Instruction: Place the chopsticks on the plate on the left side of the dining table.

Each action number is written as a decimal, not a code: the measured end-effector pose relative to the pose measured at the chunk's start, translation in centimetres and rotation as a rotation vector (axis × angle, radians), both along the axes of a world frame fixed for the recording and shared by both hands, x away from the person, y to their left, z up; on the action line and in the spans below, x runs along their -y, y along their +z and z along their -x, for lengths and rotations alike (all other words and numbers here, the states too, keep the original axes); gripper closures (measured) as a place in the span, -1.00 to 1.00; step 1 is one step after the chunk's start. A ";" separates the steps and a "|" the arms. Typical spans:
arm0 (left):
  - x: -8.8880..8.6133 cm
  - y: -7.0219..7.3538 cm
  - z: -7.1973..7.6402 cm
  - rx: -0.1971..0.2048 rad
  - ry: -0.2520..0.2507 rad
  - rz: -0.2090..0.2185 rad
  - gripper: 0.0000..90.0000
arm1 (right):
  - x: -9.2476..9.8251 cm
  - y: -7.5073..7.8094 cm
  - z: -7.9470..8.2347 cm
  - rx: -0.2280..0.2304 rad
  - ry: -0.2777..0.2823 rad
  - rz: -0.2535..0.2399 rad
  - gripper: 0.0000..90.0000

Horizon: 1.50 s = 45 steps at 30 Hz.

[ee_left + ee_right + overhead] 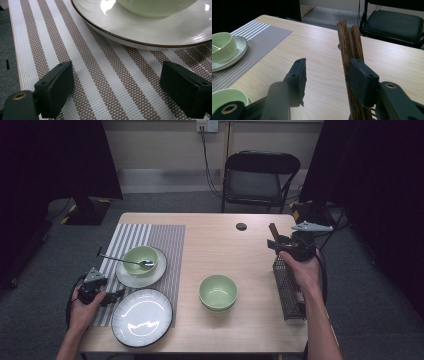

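The right tongs [325,75] stand released beside stiff, light, probably slippery chopsticks [349,42]; grip mid-shaft. Left tongs [116,87] gape empty.

Dim room with black corners, overhead glare on the plate [142,317], near tongs perhaps slightly soft.

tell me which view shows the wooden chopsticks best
The right gripper view: the chopsticks stand upright beside one pad, grain visible. In the high view they are a small brown stub by the right gripper.
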<state>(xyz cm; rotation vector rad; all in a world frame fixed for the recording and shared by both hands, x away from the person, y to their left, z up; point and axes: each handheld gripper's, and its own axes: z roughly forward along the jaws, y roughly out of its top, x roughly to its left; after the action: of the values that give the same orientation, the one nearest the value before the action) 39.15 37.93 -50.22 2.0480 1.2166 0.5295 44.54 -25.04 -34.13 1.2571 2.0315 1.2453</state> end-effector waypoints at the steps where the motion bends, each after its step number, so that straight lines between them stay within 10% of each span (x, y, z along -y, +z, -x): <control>1: 0.0 0.0 0.0 0.000 0.000 0.000 -0.74 | 0.0 -0.1 0.0 0.002 -0.002 -0.005 0.10; 45: 0.0 0.0 0.0 0.000 0.000 -0.002 -0.74 | 1.1 -1.6 1.3 -0.055 0.010 0.025 0.72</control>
<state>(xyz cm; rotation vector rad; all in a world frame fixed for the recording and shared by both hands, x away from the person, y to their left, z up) 39.16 37.94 -50.21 2.0494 1.2163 0.5306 43.29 -26.16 -35.74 1.2842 2.0875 1.1982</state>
